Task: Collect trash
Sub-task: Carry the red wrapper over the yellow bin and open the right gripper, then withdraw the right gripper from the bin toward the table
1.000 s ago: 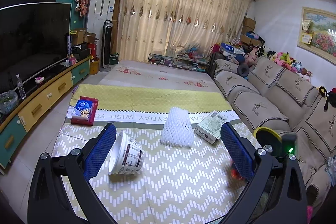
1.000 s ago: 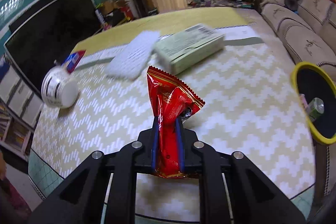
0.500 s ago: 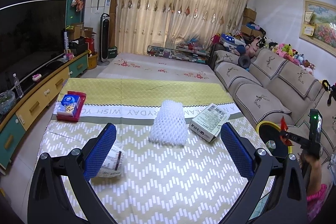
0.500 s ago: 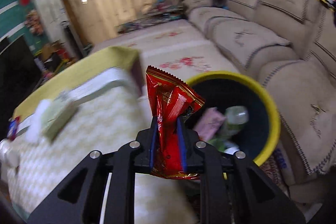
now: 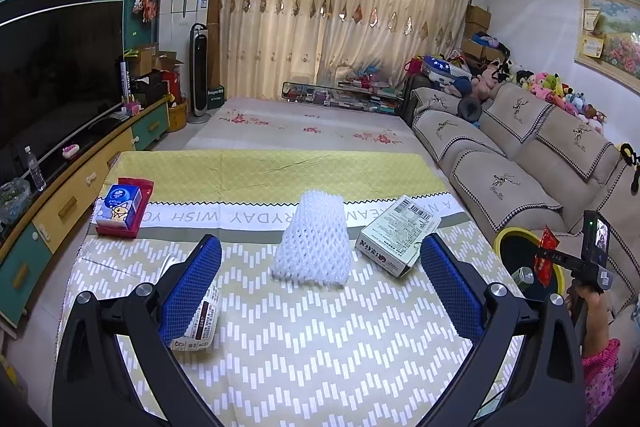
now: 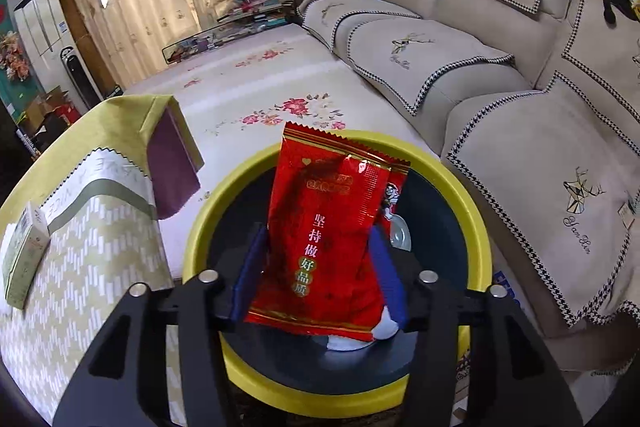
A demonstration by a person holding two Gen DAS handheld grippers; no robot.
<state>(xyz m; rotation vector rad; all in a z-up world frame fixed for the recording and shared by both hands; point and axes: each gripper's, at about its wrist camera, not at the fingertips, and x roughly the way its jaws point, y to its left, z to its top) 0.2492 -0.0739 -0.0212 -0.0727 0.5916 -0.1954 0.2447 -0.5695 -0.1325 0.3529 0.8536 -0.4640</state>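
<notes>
Red snack bag [image 6: 324, 235] between right gripper [image 6: 320, 275] fingers, opening, above yellow bin [image 6: 476, 227], frame middle. Left view only: left gripper [image 5: 320, 283] open over tabletop [image 5: 320, 347], white cup [image 5: 200, 315] lower left.

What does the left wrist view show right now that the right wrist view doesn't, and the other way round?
Only the left wrist view: the white foam net, the tissue pack, a labelled white cup by the open left claw, and the hand holding the right claw.

Only the right wrist view: the bin's inside, and the right claw opening around the red wrapper.

Both: the yellow-rimmed bin, red wrapper, green box, sofa.
</notes>
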